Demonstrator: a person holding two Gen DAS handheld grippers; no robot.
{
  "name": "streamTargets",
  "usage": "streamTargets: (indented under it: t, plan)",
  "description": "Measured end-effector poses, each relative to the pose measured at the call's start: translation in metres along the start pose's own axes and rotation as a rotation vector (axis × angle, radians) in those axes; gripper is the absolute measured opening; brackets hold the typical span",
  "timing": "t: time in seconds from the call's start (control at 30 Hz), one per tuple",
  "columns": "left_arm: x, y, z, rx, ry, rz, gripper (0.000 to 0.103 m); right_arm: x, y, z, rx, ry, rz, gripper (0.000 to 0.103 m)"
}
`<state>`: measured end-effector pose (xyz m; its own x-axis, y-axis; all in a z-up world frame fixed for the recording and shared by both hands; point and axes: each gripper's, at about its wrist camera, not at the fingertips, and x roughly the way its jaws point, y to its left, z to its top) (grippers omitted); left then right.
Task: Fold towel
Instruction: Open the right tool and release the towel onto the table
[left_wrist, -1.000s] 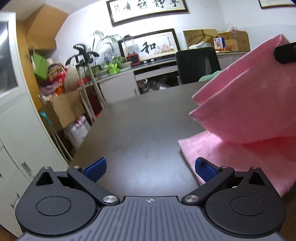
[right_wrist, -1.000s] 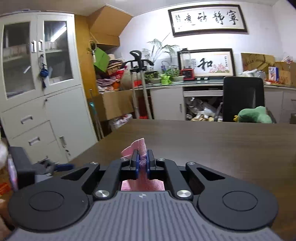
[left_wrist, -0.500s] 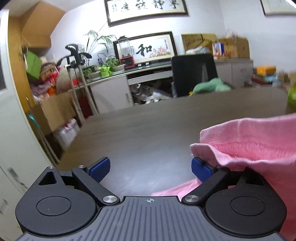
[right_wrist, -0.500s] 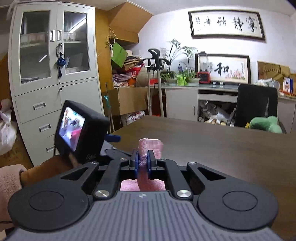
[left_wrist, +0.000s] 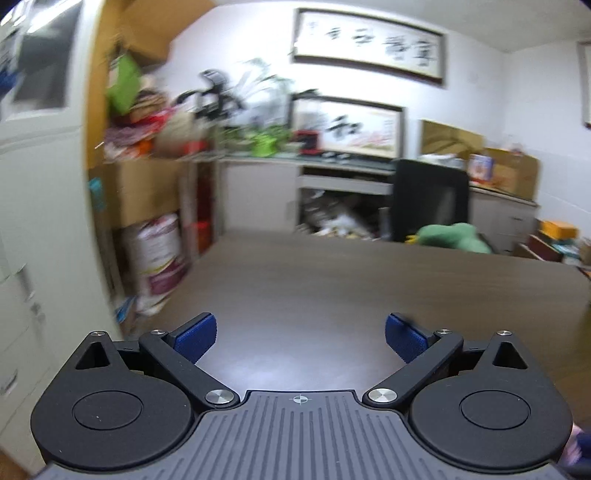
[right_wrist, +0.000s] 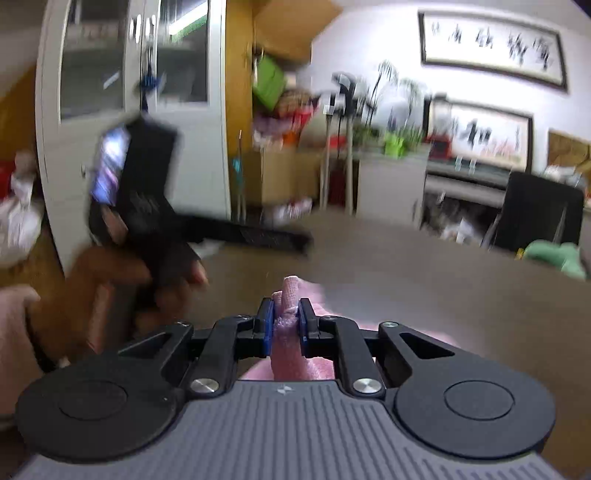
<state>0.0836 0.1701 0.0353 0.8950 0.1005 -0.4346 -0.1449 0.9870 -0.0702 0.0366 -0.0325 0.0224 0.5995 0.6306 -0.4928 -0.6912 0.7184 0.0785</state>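
The pink towel (right_wrist: 291, 290) stands pinched in a narrow fold between the blue pads of my right gripper (right_wrist: 286, 314), low over the brown table (right_wrist: 443, 295). Its jaws are opening, and the pads still touch the cloth on both sides. More of the towel lies under that gripper. My left gripper (left_wrist: 299, 328) is open wide above the table (left_wrist: 332, 280), with nothing between its fingers (left_wrist: 195, 336). The towel is out of its view. In the right wrist view a hand holds the left gripper (right_wrist: 295, 242), blurred, up at the left.
A black chair (left_wrist: 428, 199) and a green soft thing (left_wrist: 454, 238) sit at the table's far edge. White cabinets (right_wrist: 147, 110) and stacked boxes and bags (left_wrist: 159, 251) stand off the left side. A cluttered counter runs along the back wall.
My left gripper has swung left, away from the towel, which has left its view. My right gripper has sunk toward the table with the towel, and its pads stand a little wider.
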Motion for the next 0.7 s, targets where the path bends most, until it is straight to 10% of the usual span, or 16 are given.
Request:
streamTargets:
  t: [0.23, 0.6, 0.7]
  plan:
    - [-0.024, 0.036, -0.010, -0.027, 0.016, 0.060, 0.103, 0.009, 0.018, -0.011, -0.029, 0.103, 0.119, 0.053]
    - [-0.060, -0.055, -0.053, 0.343, -0.005, -0.117, 0.103, -0.079, -0.089, -0.017, 0.446, -0.163, 0.058, 0.054]
    - [-0.068, -0.083, -0.065, 0.468, -0.028, -0.129, 0.103, -0.067, -0.120, -0.043, 0.667, -0.099, 0.257, 0.054]
